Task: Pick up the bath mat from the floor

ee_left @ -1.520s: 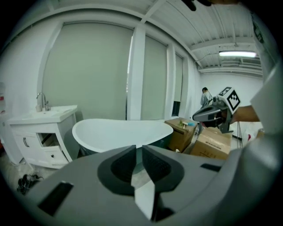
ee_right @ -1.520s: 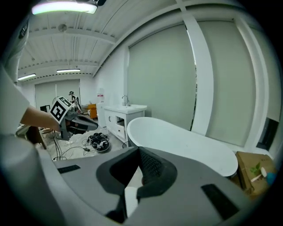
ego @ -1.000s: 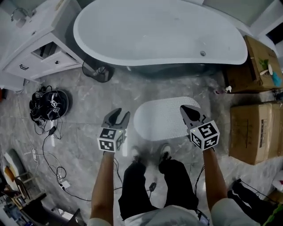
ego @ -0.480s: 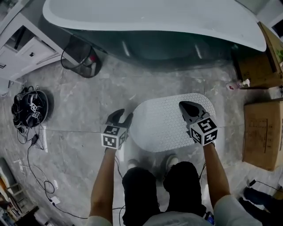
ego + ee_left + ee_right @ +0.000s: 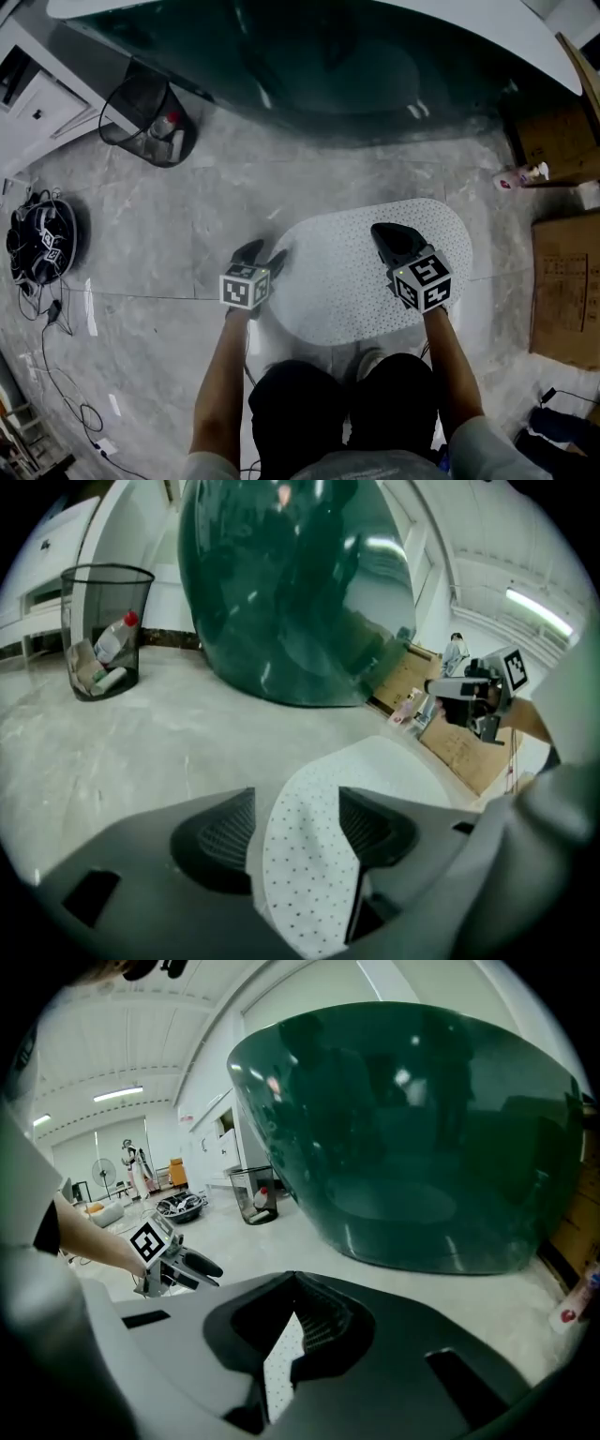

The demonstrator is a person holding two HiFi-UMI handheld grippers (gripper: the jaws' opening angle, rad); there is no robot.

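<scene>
Head view looks steeply down on a grey marbled floor (image 5: 169,216). The white, dotted bath mat (image 5: 342,281) lies flat on it just in front of our legs (image 5: 337,412), its long side running across the picture. The dark green underside of a bathtub (image 5: 328,66) is beyond it. We hold 2 grippers low over the mat. Our left gripper (image 5: 262,255) is at the mat's left end, its tips at the rounded edge. Our right gripper (image 5: 382,234) is over the mat's right half.

Left gripper view shows the 2 jaws standing well apart, and they have just been opening. The mat's rounded end shows in the gap between them, but neither pad presses on it, so this gripper holds nothing. Right gripper view shows its jaws drawn together at the tips, with only a thin sliver of the dotted mat visible through the slot behind them. We see nothing pinched there.

A black wire waste basket (image 5: 141,112) with a plastic bottle (image 5: 165,124) in it stands on the floor at the upper left, well apart from the mat. A cardboard box (image 5: 567,281) sits at the right edge, and a bundle of black cables (image 5: 37,239) lies at the far left.
</scene>
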